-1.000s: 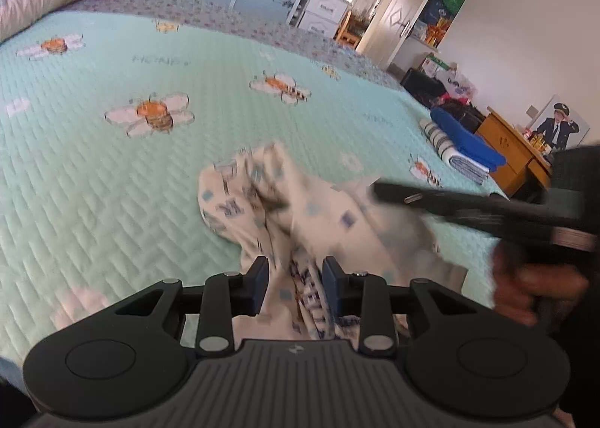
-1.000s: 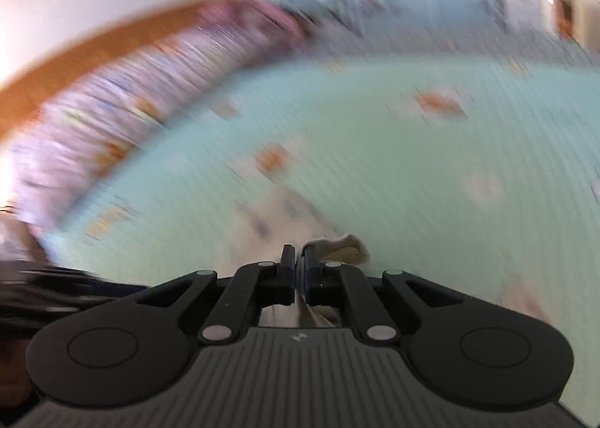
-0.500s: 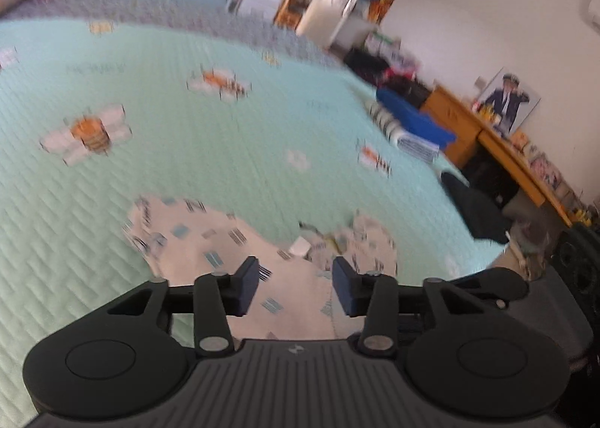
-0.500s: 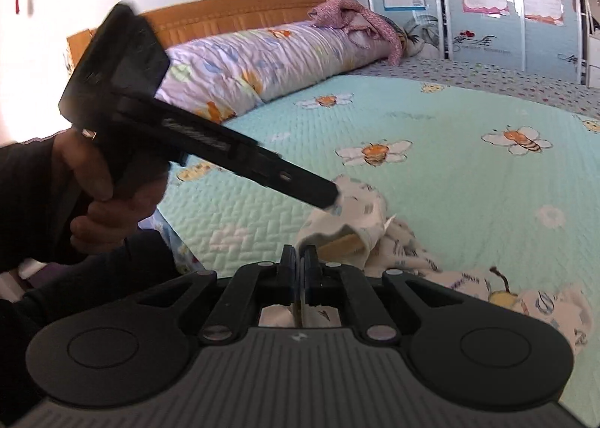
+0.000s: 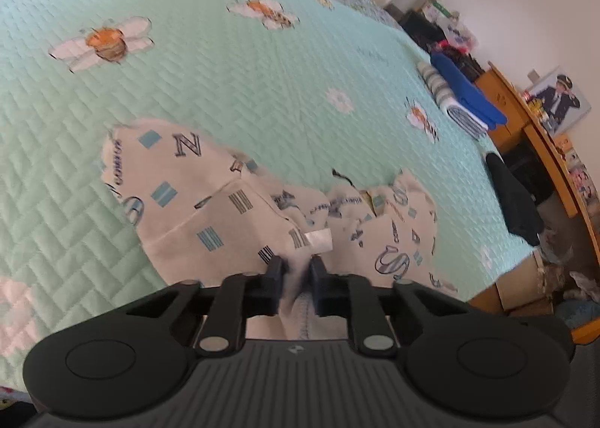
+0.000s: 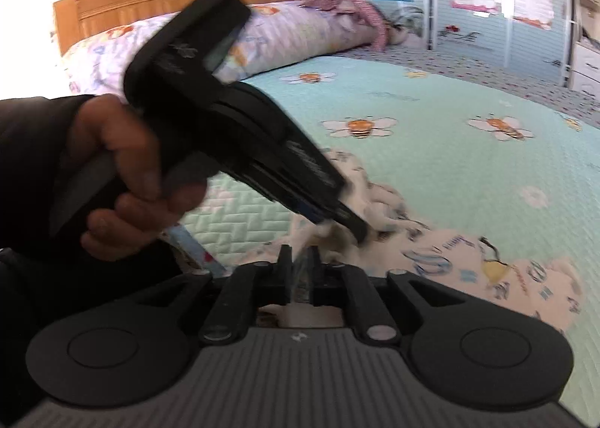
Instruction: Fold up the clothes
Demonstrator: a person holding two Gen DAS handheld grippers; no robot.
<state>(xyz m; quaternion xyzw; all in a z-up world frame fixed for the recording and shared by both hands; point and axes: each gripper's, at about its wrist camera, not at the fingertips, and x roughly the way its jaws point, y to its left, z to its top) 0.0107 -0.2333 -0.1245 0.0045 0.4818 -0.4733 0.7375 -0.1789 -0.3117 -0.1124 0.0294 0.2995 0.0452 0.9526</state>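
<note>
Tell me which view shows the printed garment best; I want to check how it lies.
The left wrist view: the printed garment lies spread on the green quilt, a fold between the closing left gripper. The right wrist view shows only a blurred part, partly behind the left gripper.

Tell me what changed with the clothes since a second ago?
The left gripper dropped toward the printed garment, and its jaws are closing with a fold of cloth between them. The right gripper, shut a second ago, has its jaws opening with cloth between them. The garment went from bunched up to spread flatter. It still lies on the bee bedspread.
</note>
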